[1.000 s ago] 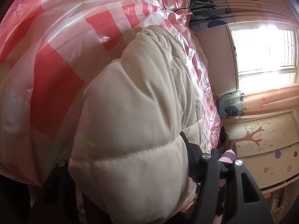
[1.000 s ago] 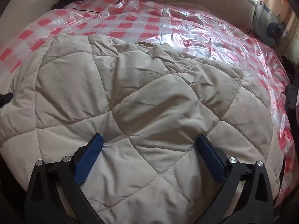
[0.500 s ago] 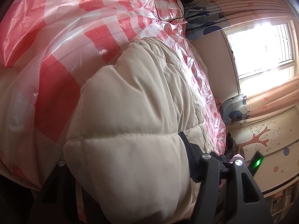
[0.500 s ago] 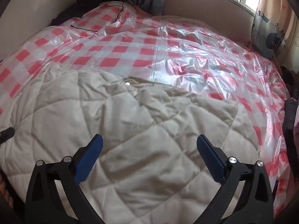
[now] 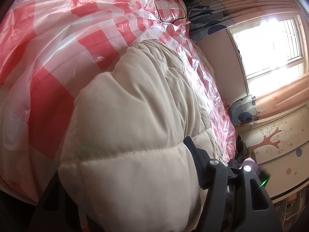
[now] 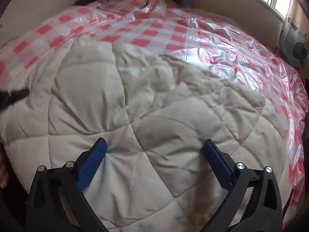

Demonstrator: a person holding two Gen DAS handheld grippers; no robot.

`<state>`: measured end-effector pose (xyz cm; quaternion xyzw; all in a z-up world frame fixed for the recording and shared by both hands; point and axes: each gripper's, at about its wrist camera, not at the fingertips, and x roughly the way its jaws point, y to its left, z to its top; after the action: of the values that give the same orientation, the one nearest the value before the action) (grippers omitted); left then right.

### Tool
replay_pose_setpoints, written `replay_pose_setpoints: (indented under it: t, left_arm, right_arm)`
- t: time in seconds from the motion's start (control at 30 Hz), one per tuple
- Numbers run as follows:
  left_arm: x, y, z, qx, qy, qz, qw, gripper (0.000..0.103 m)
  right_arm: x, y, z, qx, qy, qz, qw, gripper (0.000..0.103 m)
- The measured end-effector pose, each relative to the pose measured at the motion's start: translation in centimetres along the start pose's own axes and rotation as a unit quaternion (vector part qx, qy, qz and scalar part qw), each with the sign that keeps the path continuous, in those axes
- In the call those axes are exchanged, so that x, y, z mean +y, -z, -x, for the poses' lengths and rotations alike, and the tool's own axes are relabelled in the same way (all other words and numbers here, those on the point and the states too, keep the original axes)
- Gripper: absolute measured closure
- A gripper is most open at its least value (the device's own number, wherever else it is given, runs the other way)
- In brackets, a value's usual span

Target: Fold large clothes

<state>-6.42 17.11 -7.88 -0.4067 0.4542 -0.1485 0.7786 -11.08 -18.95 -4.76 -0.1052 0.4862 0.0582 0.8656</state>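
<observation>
A cream quilted padded garment (image 6: 146, 116) lies spread on a bed covered with a red-and-white checked plastic sheet (image 6: 154, 29). My right gripper (image 6: 154, 150) is open, its blue fingers (image 6: 92, 160) wide apart just above the garment's near part. In the left wrist view a thick bunched edge of the same garment (image 5: 135, 145) fills the space between the fingers of my left gripper (image 5: 133, 174). The right finger (image 5: 195, 154) presses against the fabric; the left finger is hidden behind it.
The checked sheet (image 5: 58, 48) covers the bed. A black cable (image 5: 173, 9) and dark clothes lie at the far end. A window (image 5: 270, 44) with pink curtains and a tree-painted cabinet (image 5: 274, 141) stand beside the bed.
The right gripper dipped back down and nearer over the garment after lifting half a second ago. The left gripper stays clamped on the bunched edge and has shifted slightly.
</observation>
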Motion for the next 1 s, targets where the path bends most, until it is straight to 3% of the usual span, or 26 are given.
replay_pose_setpoints:
  t: [0.03, 0.13, 0.2, 0.23, 0.3, 0.37, 0.47, 0.57, 0.63, 0.67, 0.7, 0.77, 0.8, 0.87, 0.9, 0.93, 1.0]
  left_arm:
    - [-0.1, 0.0, -0.1, -0.001, -0.004, -0.001, 1.0, 0.041]
    - [-0.5, 0.0, -0.1, -0.006, -0.019, -0.011, 0.9997, 0.041]
    - [-0.5, 0.0, 0.0, -0.006, -0.024, -0.011, 0.9996, 0.041]
    - [-0.7, 0.1, 0.1, -0.008, -0.028, -0.014, 0.9995, 0.041]
    - [-1.3, 0.2, 0.2, -0.015, -0.04, -0.026, 0.9988, 0.041]
    - [-2.6, 0.5, 0.5, -0.026, -0.056, -0.046, 0.997, 0.041]
    - [-4.9, 0.8, 1.3, -0.046, -0.07, -0.07, 0.994, 0.041]
    - [-7.9, 1.1, 2.2, -0.066, -0.078, -0.1, 0.9897, 0.041]
    - [-10.3, 1.4, 2.7, -0.079, -0.084, -0.128, 0.985, 0.041]
    - [-11.7, 1.7, 2.8, -0.084, -0.086, -0.145, 0.9821, 0.041]
    - [-13.0, 1.9, 2.9, -0.089, -0.087, -0.162, 0.979, 0.041]
    - [-16.1, 2.8, 2.7, -0.098, -0.091, -0.202, 0.9703, 0.041]
    - [-17.6, 3.2, 2.5, -0.101, -0.09, -0.22, 0.9662, 0.041]
    - [-20.5, 4.7, 1.7, -0.104, -0.088, -0.257, 0.9566, 0.041]
    - [-22.2, 5.8, 1.0, -0.104, -0.084, -0.28, 0.9506, 0.041]
    - [-23.7, 6.9, 0.3, -0.101, -0.081, -0.302, 0.9444, 0.041]
    - [-26.7, 9.7, -1.4, -0.095, -0.065, -0.346, 0.9311, 0.041]
  right_arm:
    - [0.1, 0.5, -0.3, -0.013, -0.001, 0.001, 1.0, 0.006]
    - [-0.9, -0.2, 0.7, 0.003, -0.016, -0.026, 1.0, 0.006]
    - [-0.3, 0.1, 3.4, -0.045, -0.006, -0.01, 0.999, 0.006]
    - [0.2, 0.5, 3.8, -0.047, -0.005, 0.0, 0.999, 0.006]
    - [1.9, 1.6, 2.1, -0.012, 0.004, 0.036, 0.999, 0.006]
    - [2.5, 2.6, 0.8, -0.029, 0.014, 0.048, 0.998, 0.006]
    - [1.8, 2.2, 0.9, -0.015, -0.001, 0.037, 0.999, 0.006]
    - [0.4, 2.3, 1.4, -0.008, -0.042, 0.01, 0.999, 0.006]
    - [-2.0, 2.6, 2.6, -0.023, -0.135, -0.042, 0.99, 0.006]
    - [-3.9, 3.0, 3.4, -0.037, -0.206, -0.092, 0.974, 0.006]
    - [-6.0, 3.3, 3.9, -0.049, -0.283, -0.147, 0.947, 0.006]
    - [-10.6, 4.5, 4.2, -0.072, -0.438, -0.247, 0.862, 0.006]
    - [-13.0, 5.5, 4.0, -0.083, -0.509, -0.294, 0.805, 0.006]
    - [-16.9, 7.2, 3.7, -0.104, -0.596, -0.36, 0.711, 0.006]
    - [-18.7, 8.3, 3.9, -0.121, -0.622, -0.378, 0.675, 0.006]
    - [-20.3, 9.2, 4.3, -0.139, -0.638, -0.386, 0.651, 0.006]
    - [-22.8, 10.9, 4.8, -0.163, -0.659, -0.399, 0.616, 0.006]
